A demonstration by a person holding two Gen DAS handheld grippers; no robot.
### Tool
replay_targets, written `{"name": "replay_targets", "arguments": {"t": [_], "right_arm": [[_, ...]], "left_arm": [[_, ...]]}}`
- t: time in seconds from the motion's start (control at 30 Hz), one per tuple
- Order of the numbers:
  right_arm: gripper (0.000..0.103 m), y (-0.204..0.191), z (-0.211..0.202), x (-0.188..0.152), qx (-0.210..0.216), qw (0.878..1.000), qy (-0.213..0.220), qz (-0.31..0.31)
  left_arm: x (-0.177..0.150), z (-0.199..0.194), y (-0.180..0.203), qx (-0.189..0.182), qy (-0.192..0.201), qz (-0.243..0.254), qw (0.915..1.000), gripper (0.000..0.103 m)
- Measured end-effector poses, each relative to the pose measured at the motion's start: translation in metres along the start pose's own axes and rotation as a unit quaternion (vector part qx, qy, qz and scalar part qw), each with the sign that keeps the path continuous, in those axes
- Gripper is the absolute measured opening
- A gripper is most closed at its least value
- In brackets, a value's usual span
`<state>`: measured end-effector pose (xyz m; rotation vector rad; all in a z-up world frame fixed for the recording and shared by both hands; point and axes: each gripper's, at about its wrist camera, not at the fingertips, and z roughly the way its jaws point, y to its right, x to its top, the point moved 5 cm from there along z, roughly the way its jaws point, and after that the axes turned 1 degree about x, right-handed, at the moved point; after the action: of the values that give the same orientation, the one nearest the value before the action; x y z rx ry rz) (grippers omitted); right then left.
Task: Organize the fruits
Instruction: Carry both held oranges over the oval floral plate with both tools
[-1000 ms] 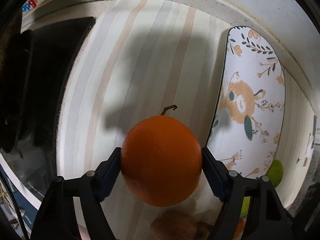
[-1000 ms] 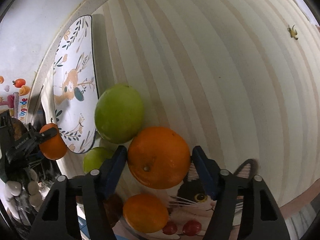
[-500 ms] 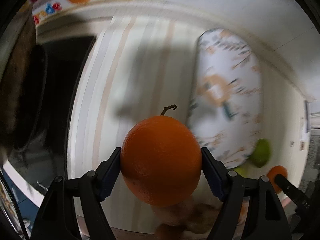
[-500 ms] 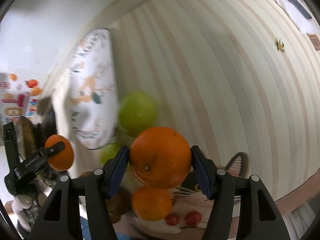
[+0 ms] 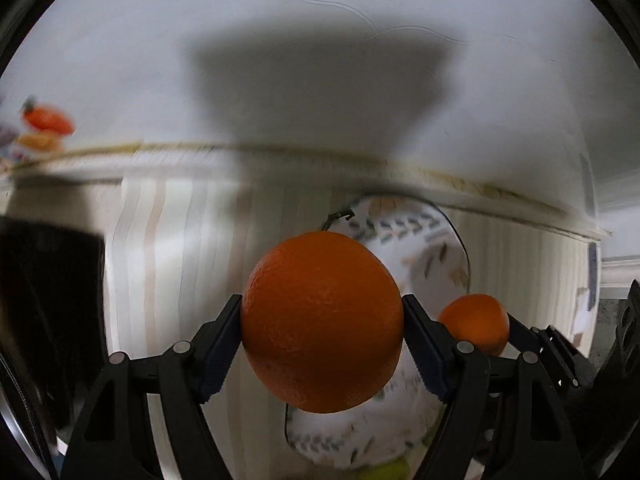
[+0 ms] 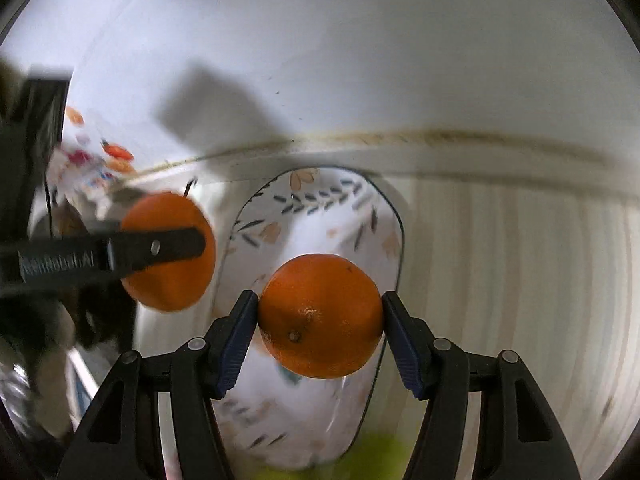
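My left gripper (image 5: pixel 322 326) is shut on a large orange with a short stem (image 5: pixel 322 332), held in the air over the left edge of a patterned oval plate (image 5: pixel 420 236). My right gripper (image 6: pixel 318 322) is shut on a second orange (image 6: pixel 320 314), held above the same plate (image 6: pixel 320 208). In the right wrist view the left gripper's finger (image 6: pixel 156 248) crosses its orange (image 6: pixel 170 280) to the left of the plate. The left wrist view shows the right-hand orange (image 5: pixel 474 322) at the right. Blurred green fruit (image 6: pixel 372 454) lies at the plate's near end.
The plate lies on a striped tablecloth (image 6: pixel 500 280) that ends at a white wall (image 5: pixel 280 20). A dark object (image 5: pixel 44 300) stands at the left of the table. Colourful fruit stickers (image 6: pixel 116 156) are on the wall at the left.
Both grippers have lifted and moved with their oranges toward the patterned plate. The right one has left the cat mat and the other fruit behind; the wall now fills the upper views.
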<state>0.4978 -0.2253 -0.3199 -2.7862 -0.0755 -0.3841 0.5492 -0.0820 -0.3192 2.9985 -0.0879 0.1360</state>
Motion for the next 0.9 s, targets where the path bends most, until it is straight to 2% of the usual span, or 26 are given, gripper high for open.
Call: {"name": "replay_targets", "arguments": {"t": [0.17, 0.4, 0.53, 0.57, 0.67, 0.7, 0.77, 0.83, 0.9], "right_arm": [[0.065, 0.006, 0.031, 0.023, 0.005, 0.999, -0.023, -0.038], [0.066, 0.007, 0.047, 0.035, 0.007, 0.998, -0.04, -0.056], [0.067, 0.007, 0.053, 0.039, 0.011, 0.997, -0.054, -0.049], [0.072, 0.008, 0.052, 0.039, 0.014, 0.997, -0.055, -0.043], [0.077, 0.001, 0.056, 0.041, 0.01, 0.998, -0.058, -0.03], [0.08, 0.002, 0.054, 0.041, 0.011, 0.998, -0.058, -0.024], [0.083, 0.003, 0.05, 0.039, -0.005, 0.998, -0.057, -0.016], [0.092, 0.007, 0.045, 0.035, -0.008, 0.998, -0.058, -0.004], [0.095, 0.012, 0.038, 0.031, -0.011, 0.998, -0.055, 0.015]], "left_arm": [[0.012, 0.023, 0.004, 0.002, -0.026, 0.007, 0.9996, 0.075], [0.023, 0.036, 0.012, 0.004, -0.039, 0.012, 0.9992, 0.075], [0.021, 0.042, 0.017, 0.025, -0.049, 0.023, 0.9982, 0.076], [0.02, 0.043, 0.017, 0.028, -0.05, 0.024, 0.9981, 0.076], [0.02, 0.046, 0.019, 0.027, -0.049, 0.021, 0.9982, 0.076], [0.02, 0.046, 0.019, 0.022, -0.047, 0.019, 0.9985, 0.08], [0.02, 0.04, 0.02, 0.017, -0.034, 0.019, 0.9991, 0.088], [0.02, 0.027, 0.017, 0.015, -0.018, 0.019, 0.9995, 0.088], [0.019, 0.017, 0.015, 0.02, -0.006, 0.021, 0.9996, 0.089]]}}
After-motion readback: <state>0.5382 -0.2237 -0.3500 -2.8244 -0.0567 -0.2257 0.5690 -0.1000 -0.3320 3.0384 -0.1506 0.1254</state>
